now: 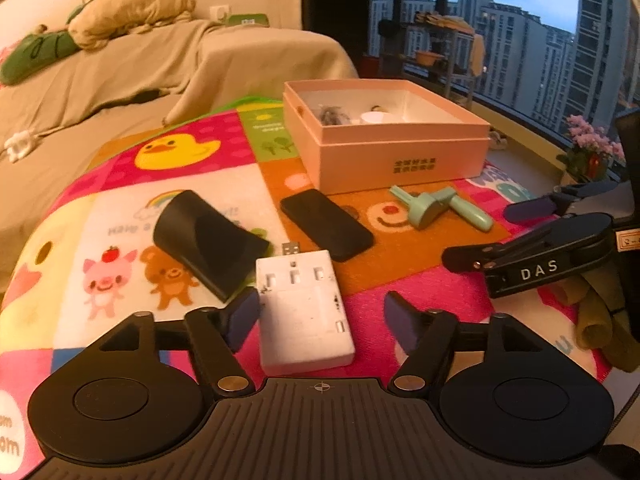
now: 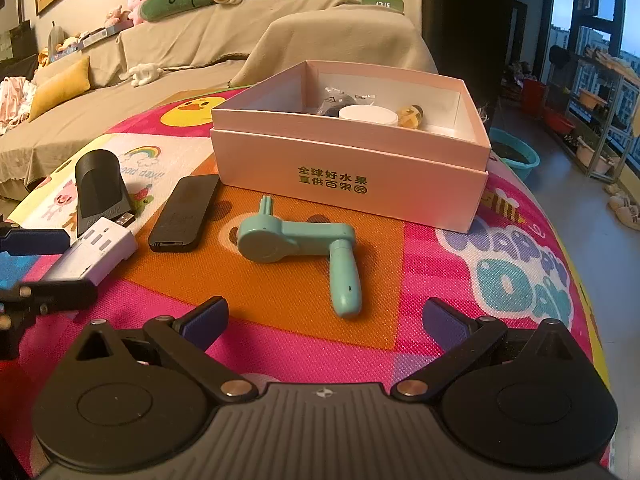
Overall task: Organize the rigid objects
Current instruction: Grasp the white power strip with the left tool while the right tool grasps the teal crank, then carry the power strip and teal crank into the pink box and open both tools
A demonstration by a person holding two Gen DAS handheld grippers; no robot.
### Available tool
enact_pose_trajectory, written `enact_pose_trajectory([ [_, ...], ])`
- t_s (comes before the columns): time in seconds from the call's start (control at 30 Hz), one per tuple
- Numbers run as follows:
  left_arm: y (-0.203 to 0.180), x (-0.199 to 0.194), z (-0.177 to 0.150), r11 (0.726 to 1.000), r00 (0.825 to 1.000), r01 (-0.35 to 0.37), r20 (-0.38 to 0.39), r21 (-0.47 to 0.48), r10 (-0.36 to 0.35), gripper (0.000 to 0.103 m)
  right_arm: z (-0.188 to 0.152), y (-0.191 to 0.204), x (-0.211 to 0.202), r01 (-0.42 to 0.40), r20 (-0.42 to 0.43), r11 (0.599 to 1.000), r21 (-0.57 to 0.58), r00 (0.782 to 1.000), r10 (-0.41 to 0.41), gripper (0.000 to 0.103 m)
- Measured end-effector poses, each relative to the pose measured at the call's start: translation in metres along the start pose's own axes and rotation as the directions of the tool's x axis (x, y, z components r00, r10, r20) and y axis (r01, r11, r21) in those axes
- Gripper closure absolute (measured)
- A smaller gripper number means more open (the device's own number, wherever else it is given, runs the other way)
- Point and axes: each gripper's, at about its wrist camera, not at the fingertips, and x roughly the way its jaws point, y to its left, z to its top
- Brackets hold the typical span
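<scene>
**White adapter between spread fingers, box waiting beyond**

Closest to the left gripper (image 1: 320,320) lies a white power adapter (image 1: 303,309), flat on the colourful play mat (image 1: 120,208). It sits between the two fingers, which stand wide apart; the left-hand pad is just beside the adapter's edge, though whether it touches cannot be told, and the right-hand pad is clear of it — nothing is grasped. A small USB plug (image 1: 291,247) pokes out just past the adapter's far end. Ahead and to the left of this gripper rests a black wedge-shaped piece (image 1: 208,240); ahead and slightly right lies a flat black phone-like slab (image 1: 326,224), near the foot of a pink cardboard box (image 1: 396,156).

The right gripper (image 2: 324,320) hovers over the mat with its fingers likewise released and nothing between them. Directly ahead of it lies a mint-green hand crank (image 2: 298,242), its handle pointing back toward the gripper, apart from both fingertips. Beyond the crank stands the pink box, open-topped — inside are a white round lid (image 2: 368,115), an amber object (image 2: 410,116) beside it and a dark wrapped item (image 2: 338,104). A beige-covered sofa (image 2: 224,40) stretches behind the mat.
</scene>
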Motion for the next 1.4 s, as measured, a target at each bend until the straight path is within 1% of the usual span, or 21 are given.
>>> enact_pose_trajectory([
  [0.1, 0.001, -0.001, 0.0, 1.0, 1.0, -0.014, 0.014, -0.006, 0.014, 0.03, 0.0, 0.0, 0.0, 0.0, 0.0, 1.0, 0.001, 1.0, 0.0, 0.0],
  [0.17, 0.004, 0.003, -0.001, 0.998, 0.998, -0.055, 0.008, -0.001, 0.055, 0.031, 0.0, 0.0, 0.0, 0.0, 0.0, 1.0, 0.0, 1.0, 0.0, 0.0],
  [0.2, 0.007, 0.006, -0.002, 0.998, 0.998, -0.063, -0.005, -0.008, 0.063, 0.031, 0.0, 0.0, 0.0, 0.0, 0.0, 1.0, 0.001, 1.0, 0.0, 0.0],
  [0.27, 0.013, 0.013, -0.004, 0.998, 0.998, -0.047, -0.035, -0.04, 0.046, 0.032, 0.0, 0.0, 0.0, 0.0, 0.0, 1.0, 0.002, 1.0, 0.0, 0.0],
  [0.3, 0.015, 0.013, -0.005, 0.998, 0.999, -0.034, -0.019, -0.051, 0.033, 0.035, 0.001, 0.0, 0.0, 0.0, 0.0, 1.0, 0.002, 1.0, 0.0, 0.0],
  [0.33, 0.017, 0.013, -0.005, 0.998, 1.0, -0.016, -0.008, -0.054, 0.015, 0.048, 0.003, -0.001, 0.0, -0.004, -0.003, 1.0, 0.005, 1.0, 0.004, 0.0],
  [0.37, 0.017, 0.012, -0.005, 0.998, 1.0, -0.005, -0.002, -0.057, 0.005, 0.05, 0.004, -0.001, 0.001, -0.012, -0.004, 1.0, 0.009, 1.0, 0.012, 0.0],
  [0.47, 0.019, 0.012, -0.005, 0.997, 1.0, 0.016, 0.003, -0.071, -0.016, 0.05, 0.013, 0.001, 0.008, -0.023, -0.003, 0.999, 0.025, 1.0, 0.023, 0.0],
  [0.53, 0.018, 0.012, -0.007, 0.998, 1.0, 0.015, 0.009, -0.057, -0.015, 0.05, 0.021, 0.007, 0.016, -0.015, -0.004, 1.0, 0.006, 1.0, 0.015, 0.001],
  [0.63, 0.015, 0.012, -0.007, 0.999, 1.0, 0.011, 0.014, -0.041, -0.011, 0.05, 0.031, 0.016, 0.027, -0.009, 0.002, 1.0, -0.023, 1.0, 0.009, 0.011],
  [0.67, 0.016, 0.012, -0.006, 0.999, 1.0, 0.011, 0.012, -0.041, -0.01, 0.05, 0.034, 0.018, 0.028, -0.014, 0.005, 0.999, -0.031, 1.0, 0.014, 0.02],
  [0.7, 0.015, 0.013, -0.005, 0.999, 1.0, 0.01, 0.01, -0.041, -0.009, 0.05, 0.037, 0.021, 0.028, -0.018, 0.003, 0.999, -0.042, 1.0, 0.018, 0.033],
  [0.77, 0.016, 0.014, -0.004, 0.999, 1.0, 0.009, 0.005, -0.047, -0.009, 0.049, 0.041, 0.024, 0.024, -0.028, -0.01, 0.998, -0.057, 1.0, 0.028, 0.032],
  [0.97, 0.016, 0.02, 0.0, 0.999, 1.0, 0.003, 0.005, -0.045, -0.003, 0.049, 0.032, 0.028, -0.016, -0.005, 0.066, 0.993, -0.115, 0.998, 0.013, 0.032],
  [1.1, 0.015, 0.021, -0.002, 0.999, 1.0, 0.008, 0.03, -0.032, -0.007, 0.05, 0.023, 0.021, -0.043, 0.005, 0.098, 0.994, -0.109, 0.995, 0.005, 0.032],
  [1.2, 0.013, 0.012, -0.004, 0.997, 0.996, 0.078, 0.047, -0.014, -0.077, 0.05, 0.014, 0.012, -0.056, 0.026, 0.109, 0.996, -0.087, 0.994, -0.017, 0.032],
  [1.3, 0.009, -0.002, -0.001, 0.994, 0.991, 0.105, 0.077, 0.013, -0.106, 0.05, 0.004, 0.005, -0.064, 0.054, 0.121, 0.996, -0.075, 0.992, -0.045, 0.032],
  [1.37, 0.008, -0.013, 0.014, 0.99, 0.983, 0.14, 0.116, 0.018, -0.141, 0.05, 0.0, 0.002, -0.069, 0.066, 0.134, 0.996, -0.064, 0.989, -0.057, 0.032],
  [1.4, 0.007, -0.017, 0.025, 0.989, 0.979, 0.143, 0.142, 0.029, -0.145, 0.05, -0.001, 0.001, -0.072, 0.067, 0.144, 0.996, -0.053, 0.988, -0.058, 0.032],
])
